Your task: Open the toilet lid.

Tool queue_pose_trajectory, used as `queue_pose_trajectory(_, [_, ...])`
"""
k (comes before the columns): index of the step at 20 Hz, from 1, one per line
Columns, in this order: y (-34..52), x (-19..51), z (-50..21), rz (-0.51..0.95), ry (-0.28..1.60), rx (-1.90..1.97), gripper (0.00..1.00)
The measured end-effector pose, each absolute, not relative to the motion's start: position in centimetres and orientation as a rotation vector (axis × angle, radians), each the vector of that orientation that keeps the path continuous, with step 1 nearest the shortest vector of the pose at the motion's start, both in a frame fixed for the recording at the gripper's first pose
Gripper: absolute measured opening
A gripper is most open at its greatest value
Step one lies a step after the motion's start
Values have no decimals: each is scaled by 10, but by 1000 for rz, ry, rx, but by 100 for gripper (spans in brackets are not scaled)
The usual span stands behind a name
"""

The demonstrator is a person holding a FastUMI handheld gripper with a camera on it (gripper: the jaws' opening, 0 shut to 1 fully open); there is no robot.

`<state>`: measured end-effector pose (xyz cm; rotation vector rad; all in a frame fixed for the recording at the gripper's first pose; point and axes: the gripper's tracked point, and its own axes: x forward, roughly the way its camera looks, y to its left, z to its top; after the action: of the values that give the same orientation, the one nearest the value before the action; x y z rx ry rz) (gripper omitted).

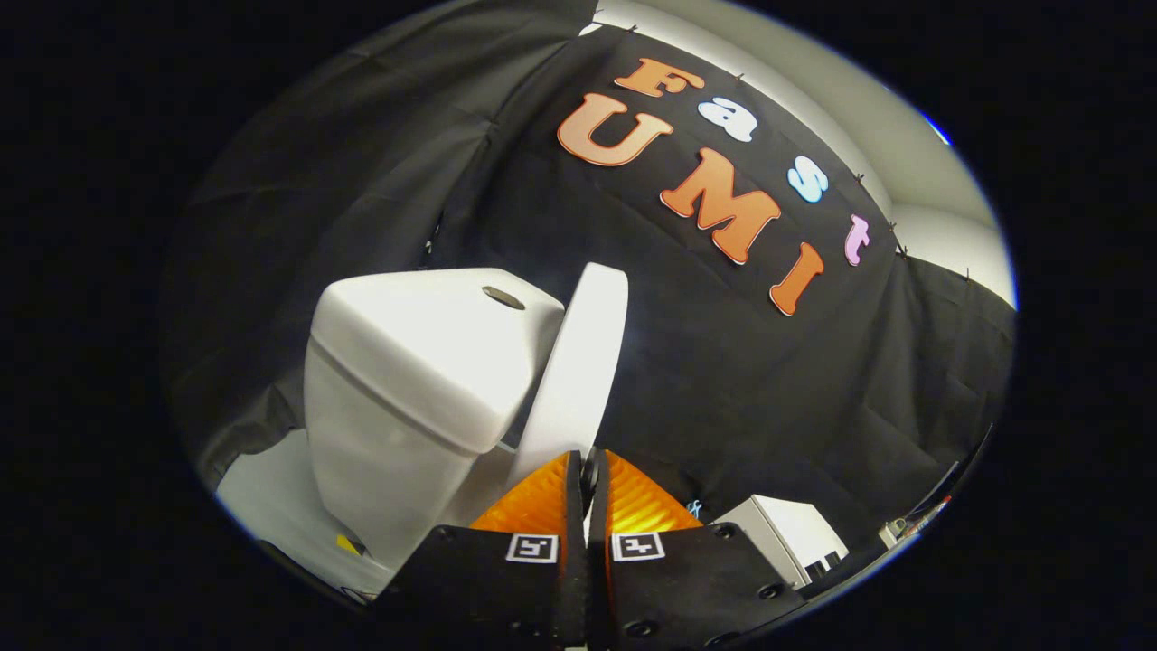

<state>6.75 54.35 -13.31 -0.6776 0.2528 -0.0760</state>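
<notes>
1. The black cloth wall (723,380) is hanging behind and around everything, leaving open room to the right of the raised lid and above the tank.
2. The toilet tank (407,389) is standing to the left of the fingers, its cover's front edge overhanging the body and a round flush button (503,297) sitting on top.
3. The toilet lid (578,371) is standing nearly upright, seen edge-on, leaning back close to the tank's right side; its upper rounded edge is rising just above the tank top.
4. A white box-like object (786,533) is sitting low, well apart from the toilet, past the right finger.
5. The gripper (587,475) is reaching up at the lid's lower edge, its fingers pressed nearly together; the lid's thin edge is appearing to run down into the narrow gap between the tips, though whether both are pressing on it cannot be told.
</notes>
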Motion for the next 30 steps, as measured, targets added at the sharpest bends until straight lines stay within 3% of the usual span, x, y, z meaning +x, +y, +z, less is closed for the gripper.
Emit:
queue_pose_trajectory(5, [541, 70, -124, -52, 244, -603, 13])
queue_pose_trajectory(9, [556, 65, -112, 75, 230, -537, 80])
queue_pose_trajectory(12, [560, 53, -78, 156, 178, -479, 91])
queue_pose_trajectory(15, [535, 56, -49, 206, 177, -405, 95])
queue_pose_trajectory(23, [368, 47, 53, 145, 79, -234, 95])
queue_pose_trajectory(30, [228, 32, 63, 66, 59, -145, 95])
